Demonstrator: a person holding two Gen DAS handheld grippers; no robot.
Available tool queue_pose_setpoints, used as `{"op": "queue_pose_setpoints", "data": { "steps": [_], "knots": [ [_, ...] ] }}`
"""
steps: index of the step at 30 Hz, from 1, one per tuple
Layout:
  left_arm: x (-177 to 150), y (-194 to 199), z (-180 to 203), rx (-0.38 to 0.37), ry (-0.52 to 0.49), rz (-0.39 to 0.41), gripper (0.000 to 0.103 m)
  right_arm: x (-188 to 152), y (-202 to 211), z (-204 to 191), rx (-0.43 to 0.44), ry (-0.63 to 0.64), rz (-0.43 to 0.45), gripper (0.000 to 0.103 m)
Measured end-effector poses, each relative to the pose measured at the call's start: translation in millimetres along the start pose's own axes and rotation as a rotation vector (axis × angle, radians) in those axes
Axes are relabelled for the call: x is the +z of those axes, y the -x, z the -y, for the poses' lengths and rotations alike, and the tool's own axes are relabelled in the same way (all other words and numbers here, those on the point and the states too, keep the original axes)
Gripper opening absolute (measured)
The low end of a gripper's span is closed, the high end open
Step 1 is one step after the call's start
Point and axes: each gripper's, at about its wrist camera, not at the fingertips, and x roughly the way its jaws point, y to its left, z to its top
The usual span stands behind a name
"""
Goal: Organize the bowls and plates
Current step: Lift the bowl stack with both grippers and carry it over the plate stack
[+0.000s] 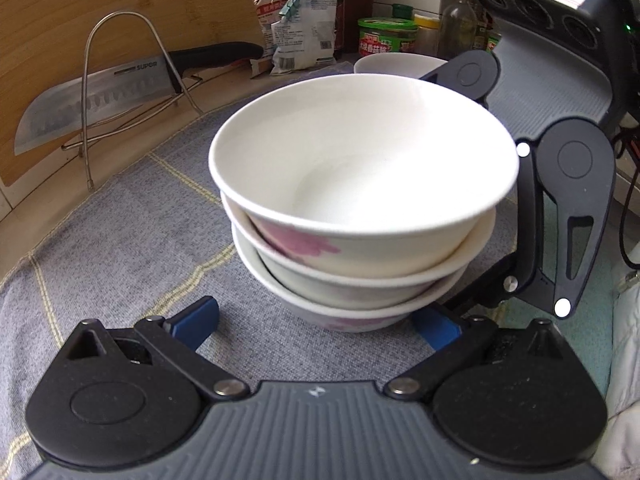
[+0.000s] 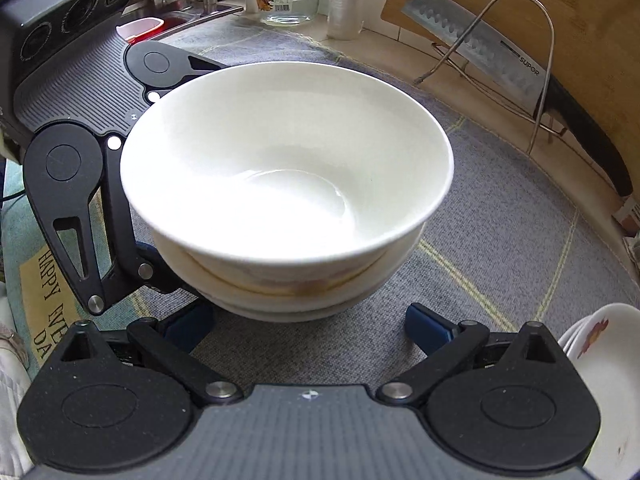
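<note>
The left gripper (image 1: 316,326) and the right gripper (image 2: 308,322) both have their blue fingers spread wide, holding nothing, and the stack of three white bowls (image 1: 360,208) sits on the gray cloth (image 1: 120,240) just past their tips, one gripper on each side. A knife (image 1: 96,100) leans in a wire rack (image 1: 120,80) against a wooden board (image 1: 120,4) behind. More white dishes (image 2: 608,360) sit by the right gripper.

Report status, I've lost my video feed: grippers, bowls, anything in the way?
Left gripper and right gripper open, flanking the base of the bowl stack. Three bowls nested on grey cloth. Knife rack stands clear.
</note>
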Motion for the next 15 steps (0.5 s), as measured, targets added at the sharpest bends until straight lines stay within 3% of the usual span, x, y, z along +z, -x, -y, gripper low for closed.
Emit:
{"op": "queue_pose_setpoints", "data": {
  "steps": [8,10,15],
  "knots": [
    [2,2,-3,-0.097,-0.12,0.026,0.088,8,0,6,0.035,0.087,-0.006,0.103],
    [2,3,-5,-0.135,-0.146,0.034,0.081,9,2,9,0.045,0.102,-0.006,0.103],
    [4,2,-10,-0.189,-0.18,0.037,0.079,15,3,10,0.068,0.158,-0.016,0.098]
  ]
}}
